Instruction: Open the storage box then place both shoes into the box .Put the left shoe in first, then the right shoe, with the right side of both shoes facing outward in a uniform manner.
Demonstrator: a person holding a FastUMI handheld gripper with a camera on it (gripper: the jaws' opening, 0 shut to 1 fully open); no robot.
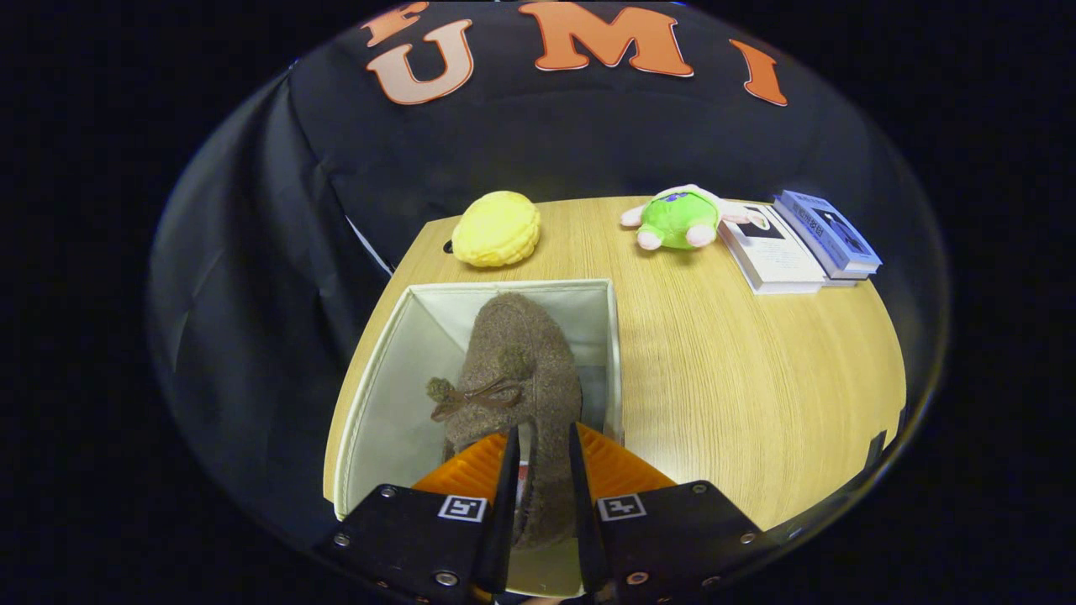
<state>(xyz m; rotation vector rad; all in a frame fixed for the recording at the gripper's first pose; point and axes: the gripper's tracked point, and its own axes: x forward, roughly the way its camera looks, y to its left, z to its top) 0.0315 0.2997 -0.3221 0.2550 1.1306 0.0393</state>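
Bright even overhead light, sharp centre, strong fisheye bending at edges.

A light wooden table [756,378] carries an open cream storage box [378,395], a yellow plush toy [496,228], a green plush toy [677,218], and what look like stacked books [799,244].

The gripper [538,454] pinches a brown shoe [517,370] over the box.

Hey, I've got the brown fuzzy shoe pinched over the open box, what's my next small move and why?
Probably lower it a little further, then open. The hand-held gripper has both fingers pressed on the heel end of the brown shoe, whose toe already points down inside the open storage box. Whether it rests on the box floor cannot be told, so easing down before letting go seems safest.
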